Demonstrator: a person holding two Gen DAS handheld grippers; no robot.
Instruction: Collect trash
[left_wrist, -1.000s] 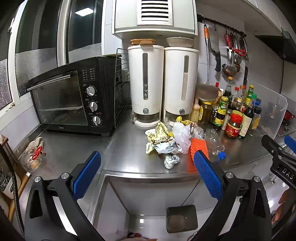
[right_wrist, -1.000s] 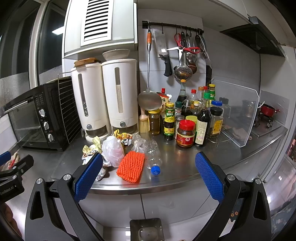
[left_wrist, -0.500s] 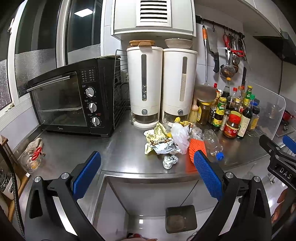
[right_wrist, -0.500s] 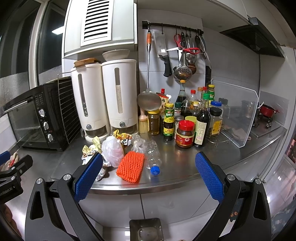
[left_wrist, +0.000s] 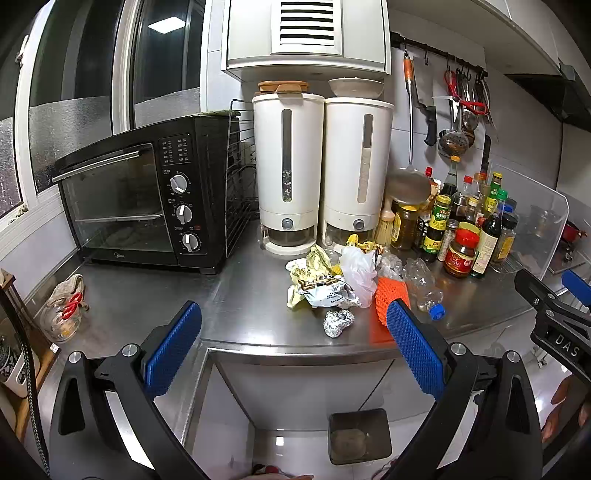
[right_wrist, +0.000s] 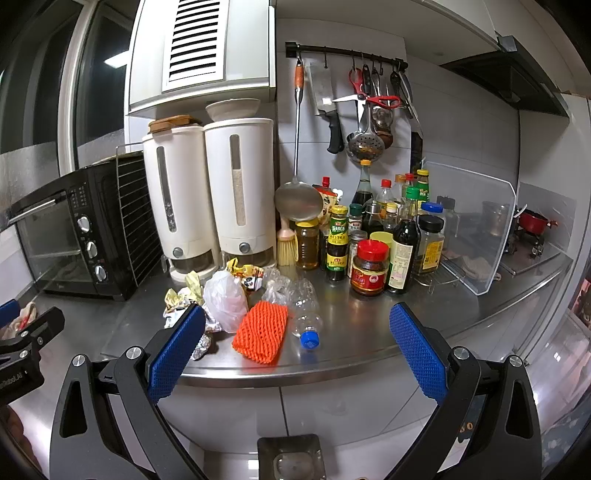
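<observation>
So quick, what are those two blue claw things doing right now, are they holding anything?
Left gripper: open, holding nothing, short of the counter.
Right gripper: open, holding nothing, also short of the counter.

On the steel counter (left_wrist: 243, 306), the trash pile (left_wrist: 332, 280) lies in front of the two dispensers (left_wrist: 321, 173). The oven (left_wrist: 147, 199) stands left of the dispensers, the bottles (left_wrist: 465, 225) right of them. A foil ball (left_wrist: 338, 322) lies before the pile, near the counter's edge.
</observation>
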